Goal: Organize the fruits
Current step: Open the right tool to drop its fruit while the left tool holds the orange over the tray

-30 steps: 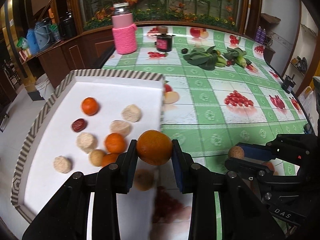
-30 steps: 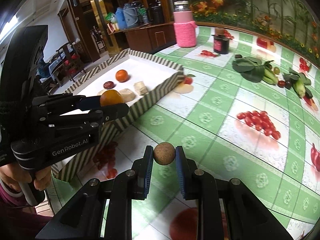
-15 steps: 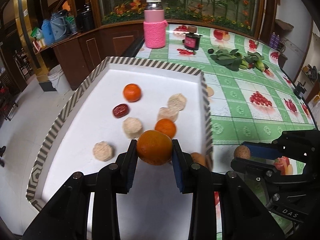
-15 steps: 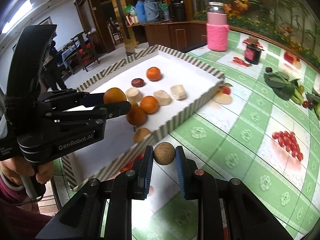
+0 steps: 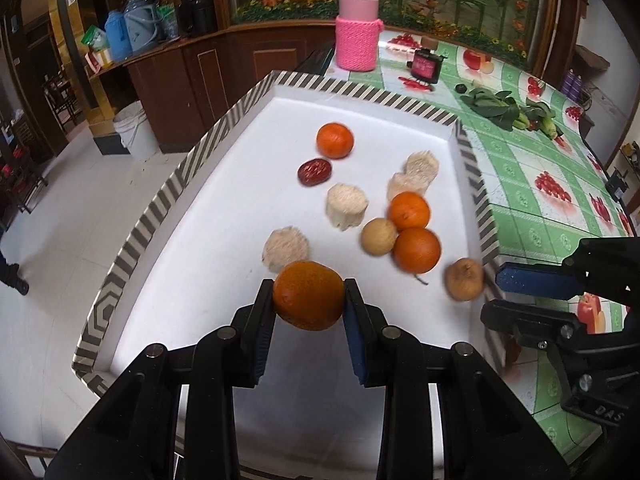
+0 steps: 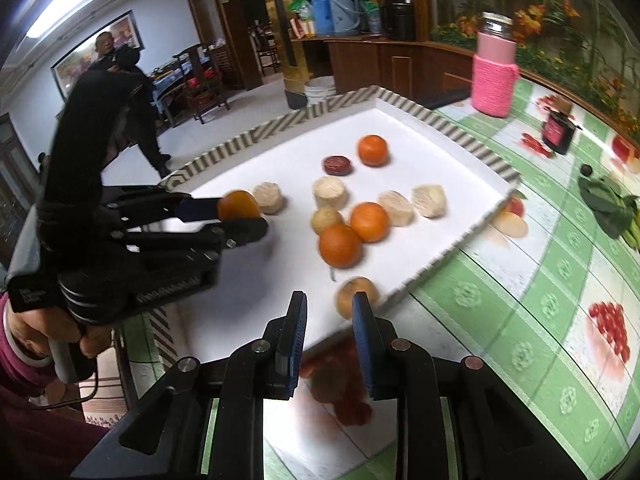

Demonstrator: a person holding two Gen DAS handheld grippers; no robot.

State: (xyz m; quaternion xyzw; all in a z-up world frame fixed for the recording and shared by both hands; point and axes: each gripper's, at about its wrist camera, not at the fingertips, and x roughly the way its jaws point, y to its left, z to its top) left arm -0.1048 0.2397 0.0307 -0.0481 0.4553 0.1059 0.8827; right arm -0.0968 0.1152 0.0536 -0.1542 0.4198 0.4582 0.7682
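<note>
A white tray [image 5: 160,208] with a striped rim holds oranges, pale cut pieces, a red date [image 5: 314,172] and a tan round fruit [image 5: 378,236]. My left gripper [image 5: 307,286] is shut on an orange [image 5: 308,300] and hangs over the tray's near part; it also shows in the right wrist view as the left gripper [image 6: 240,216]. A small brown fruit [image 6: 346,296], blurred, sits just past the tips of my right gripper [image 6: 329,304], inside the tray by its right wall. The right jaws stand slightly apart with nothing between them. In the left wrist view the brown fruit [image 5: 464,280] is left of the right gripper [image 5: 496,292].
The tray lies at the left end of a table with a green checked cloth [image 6: 520,280]. A pink knitted jar [image 5: 356,44], a dark jar [image 5: 426,68] and leafy greens [image 5: 504,108] stand farther back. A person [image 6: 120,80] stands in the room behind.
Both grippers have moved left from the tablecloth to over the tray. The brown fruit has left the right gripper's pads and dropped into the tray. The left still grips its orange.
</note>
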